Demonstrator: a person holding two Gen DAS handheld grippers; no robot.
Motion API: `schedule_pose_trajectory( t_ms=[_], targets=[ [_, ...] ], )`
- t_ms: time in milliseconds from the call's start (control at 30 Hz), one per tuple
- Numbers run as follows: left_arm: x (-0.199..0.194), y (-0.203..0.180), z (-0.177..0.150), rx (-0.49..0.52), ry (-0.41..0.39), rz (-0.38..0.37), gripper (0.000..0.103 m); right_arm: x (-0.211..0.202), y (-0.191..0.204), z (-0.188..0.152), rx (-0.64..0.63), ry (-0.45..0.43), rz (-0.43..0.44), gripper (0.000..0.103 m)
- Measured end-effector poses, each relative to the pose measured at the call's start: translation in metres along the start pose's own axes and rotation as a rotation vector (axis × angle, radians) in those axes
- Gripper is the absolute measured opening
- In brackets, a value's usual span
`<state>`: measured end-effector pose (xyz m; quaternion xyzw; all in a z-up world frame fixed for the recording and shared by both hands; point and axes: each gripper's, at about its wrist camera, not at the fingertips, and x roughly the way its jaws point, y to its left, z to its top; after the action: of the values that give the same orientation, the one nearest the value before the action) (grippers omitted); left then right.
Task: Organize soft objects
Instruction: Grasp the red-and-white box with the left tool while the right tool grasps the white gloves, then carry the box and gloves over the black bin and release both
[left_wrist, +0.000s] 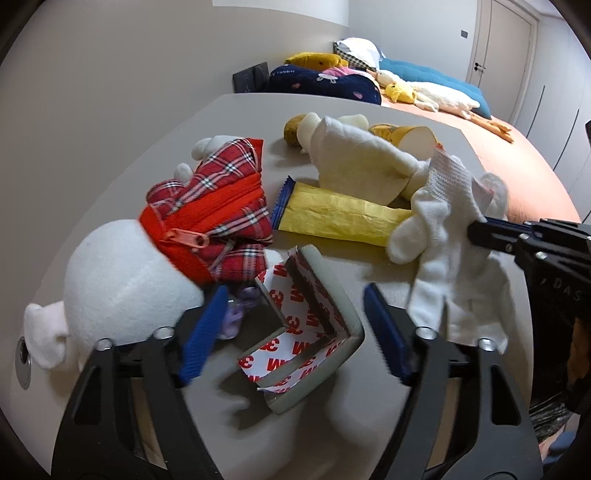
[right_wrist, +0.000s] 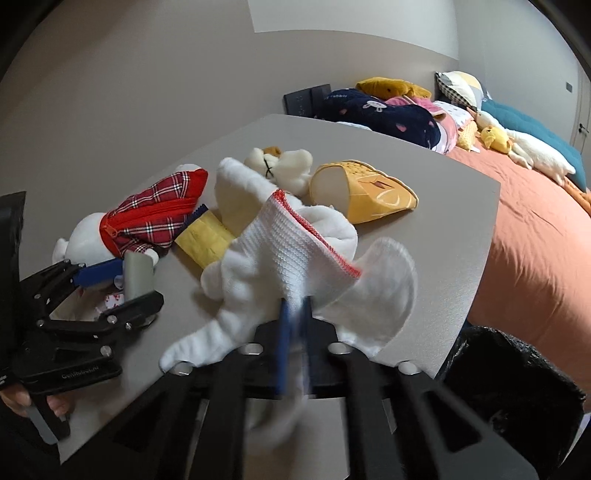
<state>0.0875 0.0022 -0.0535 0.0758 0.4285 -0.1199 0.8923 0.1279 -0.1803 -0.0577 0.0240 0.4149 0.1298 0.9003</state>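
Observation:
My right gripper (right_wrist: 295, 308) is shut on a white knit glove with a red cuff edge (right_wrist: 295, 254), held just above the grey table (right_wrist: 443, 240). In the left wrist view that glove (left_wrist: 443, 240) hangs from the right gripper (left_wrist: 476, 230) at the right. My left gripper (left_wrist: 295, 332) stands open around a grey foam corner piece lined with 3M tape (left_wrist: 314, 332). A white plush toy (left_wrist: 122, 280) wearing a red plaid zip pouch (left_wrist: 214, 206) lies to its left. A yellow packet (left_wrist: 340, 218) and a white plush (left_wrist: 354, 162) lie behind.
A yellow bread-shaped cushion (right_wrist: 365, 192) and a cream plush bear (right_wrist: 280, 166) sit at the table's far side. To the right is a bed with an orange sheet (right_wrist: 535, 240), pillows and plush toys. A black bag (right_wrist: 517, 387) stands by the table's right corner.

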Motion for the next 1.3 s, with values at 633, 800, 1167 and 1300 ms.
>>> schedule_pose_trajectory(
  t_ms=[633, 800, 1167, 1300],
  targets=[
    [-0.031, -0.004, -0.006, -0.029, -0.058, 0.035, 0.043, -0.083, -0.01, 0.006, 0.076, -0.177, 0.136, 0.006],
    [-0.05, -0.014, -0.004, -0.02, -0.084, 0.033, 0.043, -0.102, -0.013, 0.002, 0.079, -0.204, 0.137, 0.006],
    [-0.078, -0.057, -0.003, 0.017, -0.13, -0.005, 0.043, -0.144, -0.036, -0.018, 0.121, -0.255, 0.095, 0.005],
    [-0.081, -0.078, 0.0, 0.046, -0.137, -0.033, 0.043, -0.156, -0.046, -0.027, 0.138, -0.267, 0.072, 0.006]
  ],
)
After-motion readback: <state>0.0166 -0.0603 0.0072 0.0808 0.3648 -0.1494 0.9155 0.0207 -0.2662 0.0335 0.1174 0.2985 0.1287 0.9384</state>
